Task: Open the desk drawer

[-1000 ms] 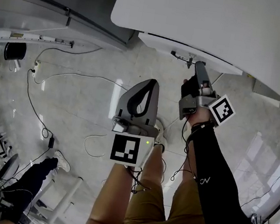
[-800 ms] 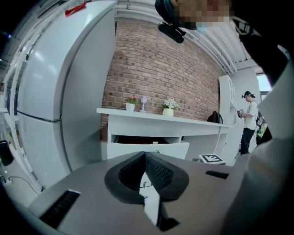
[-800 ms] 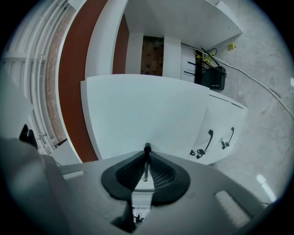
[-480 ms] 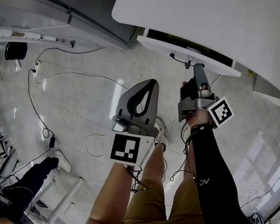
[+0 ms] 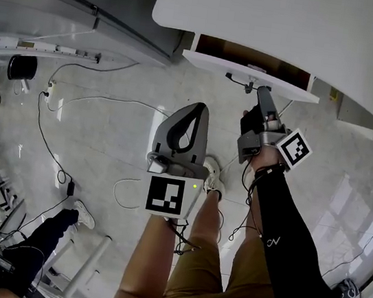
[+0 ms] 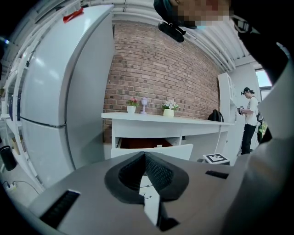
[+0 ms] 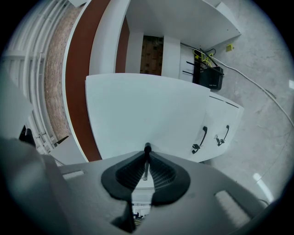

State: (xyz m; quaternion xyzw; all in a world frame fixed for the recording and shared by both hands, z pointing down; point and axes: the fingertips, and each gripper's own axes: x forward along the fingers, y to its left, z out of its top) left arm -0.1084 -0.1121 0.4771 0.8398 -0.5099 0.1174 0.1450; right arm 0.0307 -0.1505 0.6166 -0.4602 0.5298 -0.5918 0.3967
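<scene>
My right gripper [image 5: 262, 94] stays clamped on the handle [image 7: 146, 148]. The drawer [image 5: 213, 61] is further out, brown interior exposed. Left gripper [image 5: 197, 112] closed, empty. Opening is progressing.

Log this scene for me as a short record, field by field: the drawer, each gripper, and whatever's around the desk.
drawer: pulled part way out from under the white desk, brown inside showing
right gripper: shut on the handle at the drawer front
left gripper: jaws together, nothing between them, held over the floor, apart from the desk
surroundings: white fridge left of the desk; small flower pots on the desktop
task status: drawer partly open
</scene>
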